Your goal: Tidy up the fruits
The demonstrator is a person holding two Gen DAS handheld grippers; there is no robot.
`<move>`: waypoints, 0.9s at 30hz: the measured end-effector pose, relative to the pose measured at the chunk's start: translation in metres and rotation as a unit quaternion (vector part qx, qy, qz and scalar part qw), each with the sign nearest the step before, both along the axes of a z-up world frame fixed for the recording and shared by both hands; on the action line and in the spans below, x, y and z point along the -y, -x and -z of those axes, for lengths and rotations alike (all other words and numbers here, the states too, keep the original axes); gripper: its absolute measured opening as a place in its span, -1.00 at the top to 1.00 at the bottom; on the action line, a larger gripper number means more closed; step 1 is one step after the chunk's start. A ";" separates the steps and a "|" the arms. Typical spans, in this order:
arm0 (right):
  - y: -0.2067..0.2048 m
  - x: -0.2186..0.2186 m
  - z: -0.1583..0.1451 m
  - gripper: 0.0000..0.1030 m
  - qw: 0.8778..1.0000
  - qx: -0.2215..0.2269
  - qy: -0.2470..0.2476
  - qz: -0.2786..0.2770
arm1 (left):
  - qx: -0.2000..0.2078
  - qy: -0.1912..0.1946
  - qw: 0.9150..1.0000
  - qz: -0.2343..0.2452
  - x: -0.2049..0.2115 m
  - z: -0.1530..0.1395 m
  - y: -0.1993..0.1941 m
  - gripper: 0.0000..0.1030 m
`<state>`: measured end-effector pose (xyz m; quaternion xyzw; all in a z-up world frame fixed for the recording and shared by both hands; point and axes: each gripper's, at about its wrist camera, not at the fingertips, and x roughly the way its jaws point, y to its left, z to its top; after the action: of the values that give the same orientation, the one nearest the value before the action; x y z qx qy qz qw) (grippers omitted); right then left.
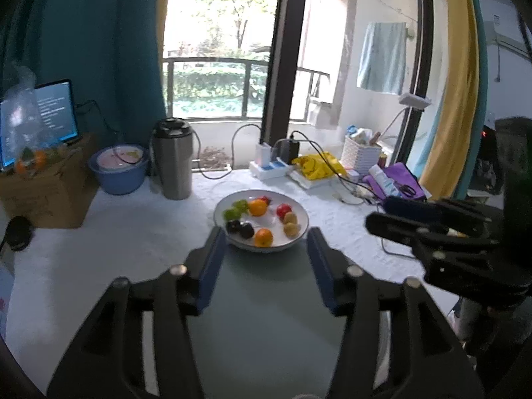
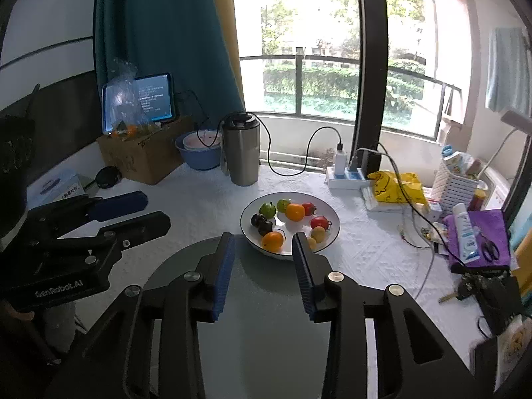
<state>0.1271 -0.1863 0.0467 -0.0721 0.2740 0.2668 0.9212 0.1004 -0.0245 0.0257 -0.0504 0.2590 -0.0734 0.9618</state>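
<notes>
A white bowl (image 1: 299, 229) (image 2: 327, 212) on the white tablecloth holds several small fruits: two oranges (image 1: 258, 207) (image 2: 295, 212), green ones (image 1: 240, 205) (image 2: 268, 209), dark plums (image 1: 246, 230) (image 2: 258, 220), red ones (image 1: 283, 210) (image 2: 320, 222) and yellowish ones (image 1: 291, 229) (image 2: 318, 233). A grey-green round mat (image 1: 266, 299) (image 2: 262, 299) lies in front of the bowl. My left gripper (image 1: 266, 236) is open and empty, just short of the bowl, above the mat. My right gripper (image 2: 263, 241) is open and empty, also just short of the bowl.
A steel thermos (image 1: 174, 159) (image 2: 241, 148), a blue basin (image 1: 118, 169) (image 2: 199, 153) and a cardboard box (image 1: 46, 189) (image 2: 146, 156) with a tablet stand at the back left. A power strip (image 2: 347, 176), yellow bag (image 2: 397, 186), white basket (image 2: 454, 186) and purple pouch (image 2: 482, 236) crowd the right.
</notes>
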 end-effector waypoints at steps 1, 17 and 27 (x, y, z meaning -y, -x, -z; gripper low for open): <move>0.005 0.000 -0.003 0.23 1.000 0.003 0.001 0.003 | 0.003 0.002 1.000 -0.001 -0.001 -0.002 0.004 -0.18; 0.053 0.021 -0.054 -0.53 0.996 0.065 -0.024 0.053 | 0.045 -0.006 0.996 -0.082 -0.020 -0.046 0.043 -0.71; 0.044 0.022 -0.044 -0.53 0.997 0.051 -0.023 0.062 | 0.040 -0.017 0.995 -0.092 -0.020 -0.043 0.041 -0.72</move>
<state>0.0831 -0.2083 0.0909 -0.0474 0.2249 0.2117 0.9499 0.0595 -0.0042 0.0687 -0.0547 0.2159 0.0175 0.9747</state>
